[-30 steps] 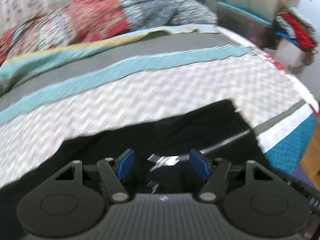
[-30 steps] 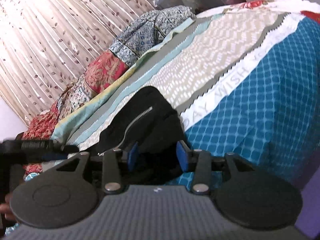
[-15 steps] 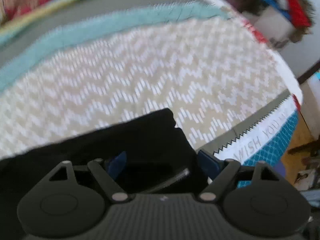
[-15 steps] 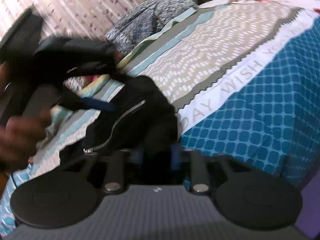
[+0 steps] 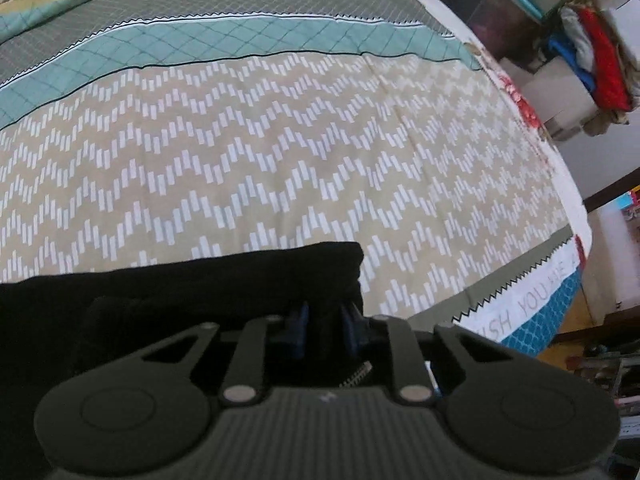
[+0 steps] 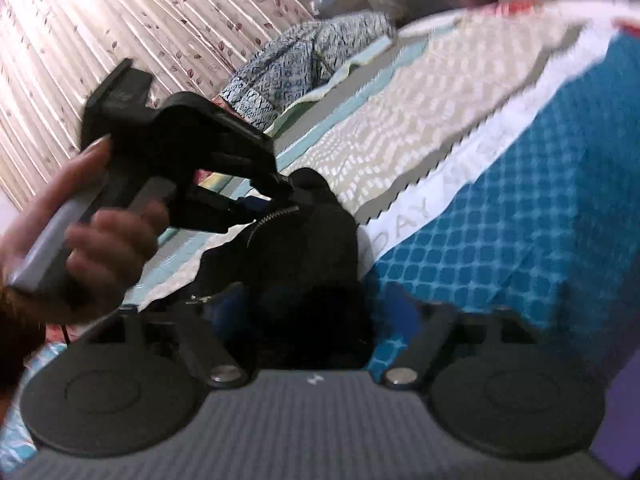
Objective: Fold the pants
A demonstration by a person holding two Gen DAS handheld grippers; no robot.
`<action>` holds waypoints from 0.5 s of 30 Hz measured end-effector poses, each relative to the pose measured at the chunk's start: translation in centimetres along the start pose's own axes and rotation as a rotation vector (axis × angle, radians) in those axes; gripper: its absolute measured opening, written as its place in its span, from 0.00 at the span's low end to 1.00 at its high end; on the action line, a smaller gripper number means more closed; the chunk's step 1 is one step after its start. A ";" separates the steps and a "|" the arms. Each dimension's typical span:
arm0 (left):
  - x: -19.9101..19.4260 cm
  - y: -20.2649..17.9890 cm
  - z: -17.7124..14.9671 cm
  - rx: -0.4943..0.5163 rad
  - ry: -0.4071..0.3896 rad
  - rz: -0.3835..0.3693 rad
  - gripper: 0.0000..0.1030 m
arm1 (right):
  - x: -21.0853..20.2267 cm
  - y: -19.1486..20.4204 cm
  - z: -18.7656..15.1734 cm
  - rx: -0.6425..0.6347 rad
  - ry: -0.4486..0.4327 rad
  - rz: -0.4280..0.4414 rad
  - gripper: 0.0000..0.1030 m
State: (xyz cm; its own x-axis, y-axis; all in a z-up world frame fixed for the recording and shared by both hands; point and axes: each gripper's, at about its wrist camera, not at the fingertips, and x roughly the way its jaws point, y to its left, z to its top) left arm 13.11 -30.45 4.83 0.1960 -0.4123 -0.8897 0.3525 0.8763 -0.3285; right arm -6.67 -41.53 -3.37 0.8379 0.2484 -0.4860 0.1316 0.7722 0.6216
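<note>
In the left wrist view the left tool [image 5: 323,326] sits nearest, its blue pads drawn almost together and closing on a fold of the black pants [image 5: 200,280], which is pinched between them. A short run of zipper teeth [image 5: 357,376] shows just under the pads. The pants lie on the bed, over the near edge of the bedspread [image 5: 280,140], whose tan zigzag band stretches away to teal and grey stripes. Past the far corner of the bed, a pile of red, blue and pale clothes [image 5: 592,60] is stacked.

In the right wrist view the right tool [image 6: 316,308] has its jaws opening, the blue pads standing apart on either side of a bunched mass of the black pants [image 6: 312,248]; the picture is too blurred to tell whether the pads touch the cloth. Above and left, a hand [image 6: 80,232] holds the handle of the left tool [image 6: 280,196], whose tip meets the pants beside a zipper [image 6: 276,216]. To the right the bedspread [image 6: 520,220] shows blue checks and a white lettered strip. Farther back lies a patterned blue-and-white cloth [image 6: 296,68], then a leaf-print curtain [image 6: 140,12]
</note>
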 end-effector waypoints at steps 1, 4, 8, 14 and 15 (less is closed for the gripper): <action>-0.5 0.2 -0.2 -0.007 -0.007 -0.012 0.15 | 0.5 0.3 0.1 0.002 0.039 -0.016 0.32; -2.2 0.6 0.0 -0.024 -0.037 -0.060 0.15 | -1.3 3.1 -0.1 -0.110 -0.024 0.021 0.18; -5.9 3.0 -1.3 -0.064 -0.093 -0.145 0.15 | -3.1 7.5 -1.3 -0.260 -0.080 0.056 0.18; -11.6 8.3 -4.1 -0.148 -0.190 -0.206 0.15 | -3.6 12.1 -3.4 -0.392 -0.088 0.110 0.17; -12.4 9.3 -4.5 -0.168 -0.205 -0.216 0.15 | -3.3 12.7 -3.6 -0.404 -0.085 0.120 0.17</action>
State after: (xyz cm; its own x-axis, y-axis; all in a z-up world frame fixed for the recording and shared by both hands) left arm 9.89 -16.07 11.37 0.3191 -0.6196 -0.7171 0.2535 0.7849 -0.5654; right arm -9.67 -30.43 3.98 0.8778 0.3143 -0.3616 -0.1734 0.9120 0.3718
